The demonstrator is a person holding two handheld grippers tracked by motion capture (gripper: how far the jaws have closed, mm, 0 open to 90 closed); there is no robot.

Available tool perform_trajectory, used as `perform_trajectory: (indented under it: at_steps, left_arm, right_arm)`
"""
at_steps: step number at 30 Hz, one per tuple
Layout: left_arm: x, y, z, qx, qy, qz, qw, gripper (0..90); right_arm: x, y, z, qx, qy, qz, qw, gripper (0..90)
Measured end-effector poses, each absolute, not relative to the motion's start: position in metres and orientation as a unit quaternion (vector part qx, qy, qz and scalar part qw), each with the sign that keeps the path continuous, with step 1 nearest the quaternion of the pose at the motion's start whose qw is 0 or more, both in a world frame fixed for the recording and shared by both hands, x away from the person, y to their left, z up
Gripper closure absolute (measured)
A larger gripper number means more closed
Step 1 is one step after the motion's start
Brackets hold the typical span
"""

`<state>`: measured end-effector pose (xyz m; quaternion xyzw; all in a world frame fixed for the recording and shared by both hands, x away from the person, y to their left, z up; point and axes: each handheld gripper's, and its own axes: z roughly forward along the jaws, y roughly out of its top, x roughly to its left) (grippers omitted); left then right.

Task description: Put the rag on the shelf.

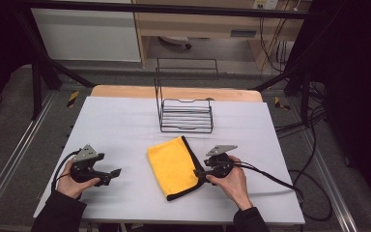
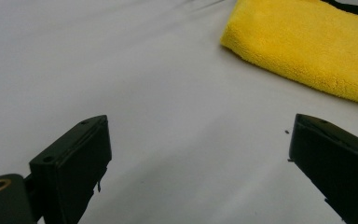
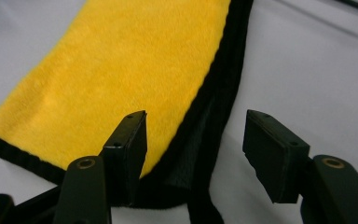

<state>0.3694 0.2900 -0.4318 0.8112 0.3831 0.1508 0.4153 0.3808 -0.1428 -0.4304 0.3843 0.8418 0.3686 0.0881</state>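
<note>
White-covered table (image 1: 125, 125), folded yellow cloth (image 1: 173, 166) with black edging near its front, black wire rack (image 1: 185, 116) behind it

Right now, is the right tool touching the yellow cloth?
Cannot tell. In the right gripper view the right tool has its jaws open astride the black edge of the yellow cloth, neither pad plainly pressing on it; the high view is too small to settle it.

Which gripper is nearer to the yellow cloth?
Right. The right gripper is at the yellow cloth, its open jaws straddling the black-trimmed edge without pressing it. The left gripper sits apart on the white table, jaws open over bare surface.
</note>
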Motion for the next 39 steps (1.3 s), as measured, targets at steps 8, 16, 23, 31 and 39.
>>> perform_trajectory:
  at_steps: [8, 16, 23, 31, 39]
  left_arm:
    - [0.370, 0.289, -0.432, 0.811, 0.384, 0.150, 0.415, 5.5]
    - [0.369, 0.288, -0.433, 0.813, 0.382, 0.149, 0.414, 5.5]
    - [0.369, 0.289, -0.433, 0.813, 0.382, 0.149, 0.414, 5.5]
    - [0.369, 0.288, -0.432, 0.813, 0.380, 0.149, 0.415, 5.5]
    - [0.369, 0.284, -0.434, 0.816, 0.378, 0.146, 0.412, 5.5]
  right_arm:
    - [0.382, -0.147, -0.446, 0.402, 0.840, 0.363, 0.045, 52.2]
    - [0.378, -0.146, -0.447, 0.416, 0.829, 0.373, 0.031, 73.9]
    - [0.369, -0.145, -0.443, 0.446, 0.813, 0.374, 0.024, 79.2]
    - [0.343, -0.146, -0.438, 0.470, 0.798, 0.378, 0.016, 79.2]
    - [0.325, -0.147, -0.441, 0.469, 0.798, 0.377, 0.032, 78.5]
